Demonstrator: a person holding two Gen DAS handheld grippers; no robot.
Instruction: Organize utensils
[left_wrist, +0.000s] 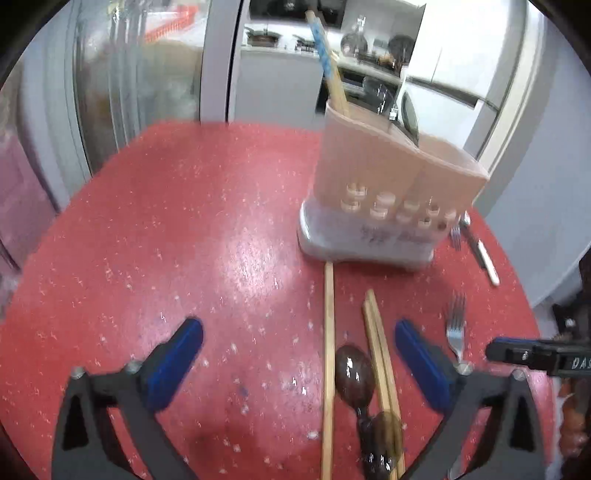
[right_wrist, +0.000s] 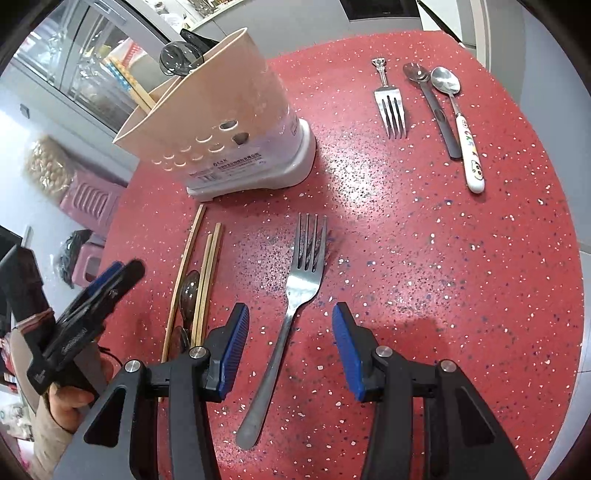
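Both jaws stood released: right gripper (right_wrist: 288, 347) straddled the fork (right_wrist: 295, 295) near the holder (right_wrist: 221, 122); closing on its handle was judged next.

A red table (right_wrist: 424, 258) speckled with white and dark flecks is being shown. A beige utensil holder (right_wrist: 207, 110) on a white base is being seen, beside silver forks (right_wrist: 303, 280), tan chopsticks (right_wrist: 207, 280) and a white-handled spoon (right_wrist: 465, 144) with cartoon print. Blue pads (right_wrist: 232, 350) are being carried on black grippers.
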